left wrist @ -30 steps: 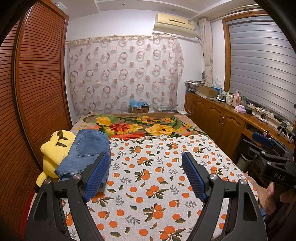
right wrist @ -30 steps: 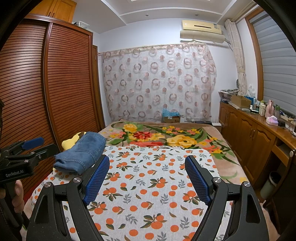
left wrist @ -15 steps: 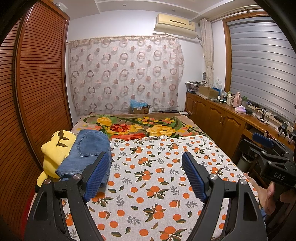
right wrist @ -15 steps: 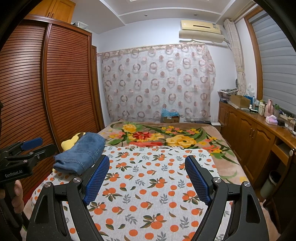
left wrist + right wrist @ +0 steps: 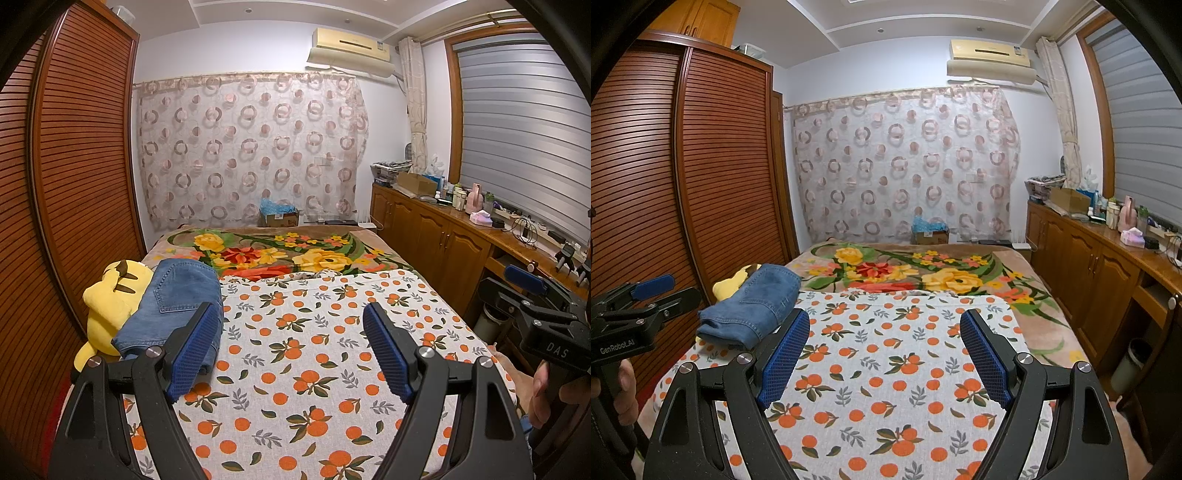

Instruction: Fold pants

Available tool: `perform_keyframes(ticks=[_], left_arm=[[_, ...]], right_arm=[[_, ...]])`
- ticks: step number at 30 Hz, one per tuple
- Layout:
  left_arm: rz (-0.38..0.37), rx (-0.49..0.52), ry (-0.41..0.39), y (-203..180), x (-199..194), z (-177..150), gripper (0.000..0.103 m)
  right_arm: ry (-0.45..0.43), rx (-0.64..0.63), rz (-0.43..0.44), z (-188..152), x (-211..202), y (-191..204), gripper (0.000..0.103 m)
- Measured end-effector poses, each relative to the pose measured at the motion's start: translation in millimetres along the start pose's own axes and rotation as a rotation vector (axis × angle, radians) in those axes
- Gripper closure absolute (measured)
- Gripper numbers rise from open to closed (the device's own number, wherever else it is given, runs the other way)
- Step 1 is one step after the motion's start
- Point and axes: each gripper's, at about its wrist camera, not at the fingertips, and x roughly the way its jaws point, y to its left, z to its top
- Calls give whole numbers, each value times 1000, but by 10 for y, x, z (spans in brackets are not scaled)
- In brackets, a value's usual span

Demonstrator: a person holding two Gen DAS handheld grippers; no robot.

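Folded blue denim pants (image 5: 173,302) (image 5: 757,302) lie at the left edge of the bed, resting partly on a yellow plush toy (image 5: 107,306) (image 5: 733,284). My left gripper (image 5: 291,328) hovers open above the orange-print sheet (image 5: 314,369), its left pad (image 5: 195,350) overlapping the pants' near end in the picture; nothing sits between the fingers. My right gripper (image 5: 884,334) is open too, empty, over the same sheet (image 5: 886,369), with the pants to its left. Each gripper shows at the side of the other's view, held by a hand.
A slatted wooden wardrobe (image 5: 683,184) runs along the bed's left side. A wooden cabinet (image 5: 443,243) with clutter on top lines the right wall. A floral blanket (image 5: 923,273) covers the far half of the bed, with a cardboard box (image 5: 279,218) behind it by the curtain.
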Motion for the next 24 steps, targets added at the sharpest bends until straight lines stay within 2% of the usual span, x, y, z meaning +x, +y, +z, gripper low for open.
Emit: perform_keyframes(ticks=[24], left_arm=[[-2, -1, -1, 3, 1, -14, 22]], right_arm=[[0, 2, -1, 2, -2, -2, 18]])
